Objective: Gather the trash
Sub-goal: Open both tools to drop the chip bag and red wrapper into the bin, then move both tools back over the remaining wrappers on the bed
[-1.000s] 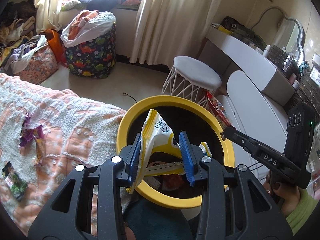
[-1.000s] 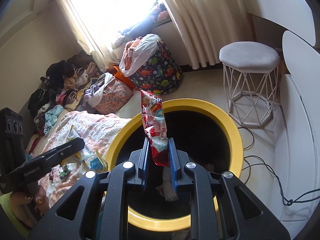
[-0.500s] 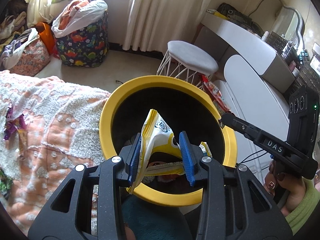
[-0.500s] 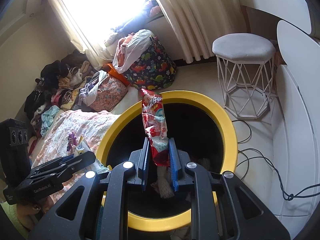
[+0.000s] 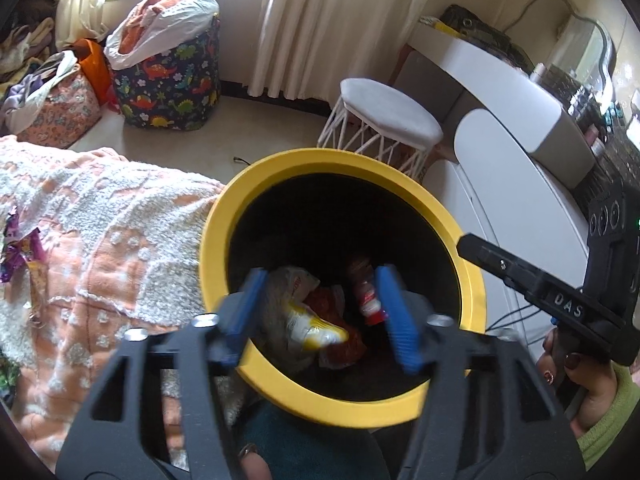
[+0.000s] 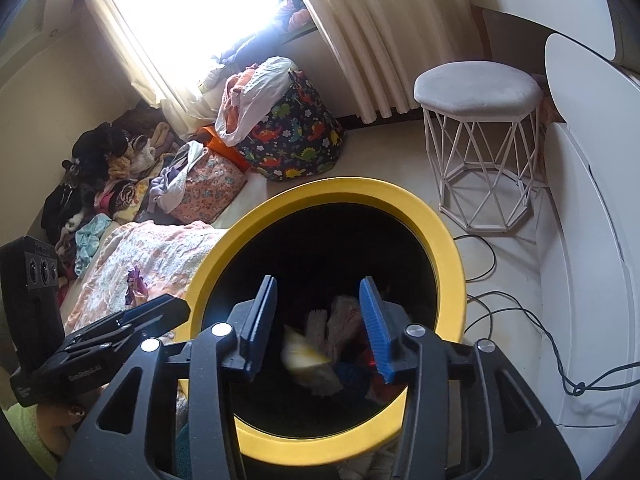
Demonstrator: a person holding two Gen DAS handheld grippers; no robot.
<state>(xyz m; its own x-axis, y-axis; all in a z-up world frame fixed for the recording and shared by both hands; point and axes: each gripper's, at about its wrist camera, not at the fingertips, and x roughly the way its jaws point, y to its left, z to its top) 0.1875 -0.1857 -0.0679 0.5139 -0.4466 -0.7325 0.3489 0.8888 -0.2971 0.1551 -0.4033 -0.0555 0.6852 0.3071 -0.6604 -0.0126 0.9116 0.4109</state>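
A round bin with a yellow rim (image 5: 424, 196) and black inside stands below both grippers; it also shows in the right wrist view (image 6: 448, 240). My left gripper (image 5: 320, 312) is open and empty over the bin. A yellow-white wrapper (image 5: 308, 326) and a red wrapper (image 5: 366, 300) lie inside on other trash. My right gripper (image 6: 318, 324) is open and empty over the bin; the yellow wrapper (image 6: 302, 354) shows blurred below it. Purple wrappers (image 5: 18, 252) lie on the bed blanket (image 5: 100, 240) at the left.
A white wire stool (image 5: 384, 120) stands behind the bin, a white dresser (image 5: 500, 152) on the right. A dinosaur-print basket (image 5: 168, 84) and piles of clothes (image 6: 112, 168) sit by the window. Cables (image 6: 520, 320) run on the floor.
Both grippers have opened. The yellow wrapper has dropped from the left and the red wrapper from the right into the bin. Both grippers moved further over the bin.
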